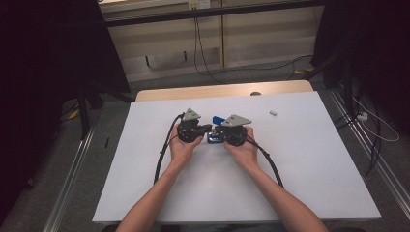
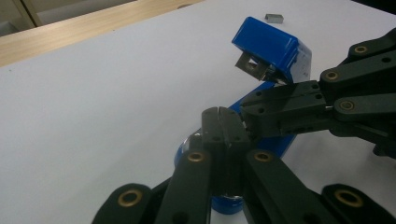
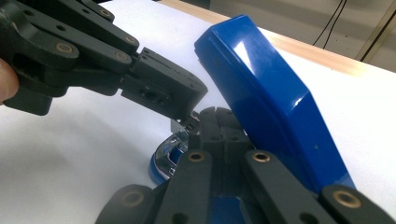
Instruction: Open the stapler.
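Two tongs, left (image 1: 209,128) and right (image 1: 217,130), both clenched empty, tips meeting at open blue stapler (image 2: 273,49). Risk: raised lid snapping down, stapler skidding across bench (image 1: 300,159).

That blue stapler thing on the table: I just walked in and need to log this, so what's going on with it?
A person at the white table works a glossy blue stapler with a handheld black two-jaw gripper in each hand. The stapler's lid is swung up, open. The left gripper and right gripper, both with jaws shut, meet tip to tip over the chrome base inside it. A small grey block lies apart, further back on the table.
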Tool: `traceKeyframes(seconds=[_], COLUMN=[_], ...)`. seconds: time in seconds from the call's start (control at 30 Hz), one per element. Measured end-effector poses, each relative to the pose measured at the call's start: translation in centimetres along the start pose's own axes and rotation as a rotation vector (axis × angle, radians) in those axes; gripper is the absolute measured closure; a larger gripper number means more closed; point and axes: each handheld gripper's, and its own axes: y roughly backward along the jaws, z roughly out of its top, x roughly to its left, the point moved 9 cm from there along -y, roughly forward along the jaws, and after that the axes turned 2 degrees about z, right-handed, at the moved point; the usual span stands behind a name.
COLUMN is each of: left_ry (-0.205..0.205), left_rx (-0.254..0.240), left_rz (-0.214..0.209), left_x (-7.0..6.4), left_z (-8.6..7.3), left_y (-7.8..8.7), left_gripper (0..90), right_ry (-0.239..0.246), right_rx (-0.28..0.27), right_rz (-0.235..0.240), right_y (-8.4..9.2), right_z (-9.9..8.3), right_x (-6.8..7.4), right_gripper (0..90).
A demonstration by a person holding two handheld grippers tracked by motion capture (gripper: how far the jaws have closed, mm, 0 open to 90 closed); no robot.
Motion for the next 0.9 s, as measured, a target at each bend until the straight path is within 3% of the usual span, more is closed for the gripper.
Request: traceKeyframes(seconds=[0.17,0.4,0.9], left_ry=[-0.002,-0.058,-0.032], left_rx=[0.011,0.011,0.005], left_rz=[-0.002,0.028,0.015], left_x=[-0.13,-0.27,-0.09], left_z=[-0.19,-0.3,-0.91], left_y=[-0.13,-0.22,-0.49], left_gripper=[90.0,90.0,90.0], right_ry=[-0.001,-0.014,-0.013], right_rx=[0.003,-0.001,0.004], right_rz=[-0.002,-0.002,-0.008], right_y=[-0.08,-0.15,-0.53], right_z=[-0.12,-0.12,-0.23], right_x=[-0.09,-0.12,0.12], right_gripper=[90.0,90.0,90.0])
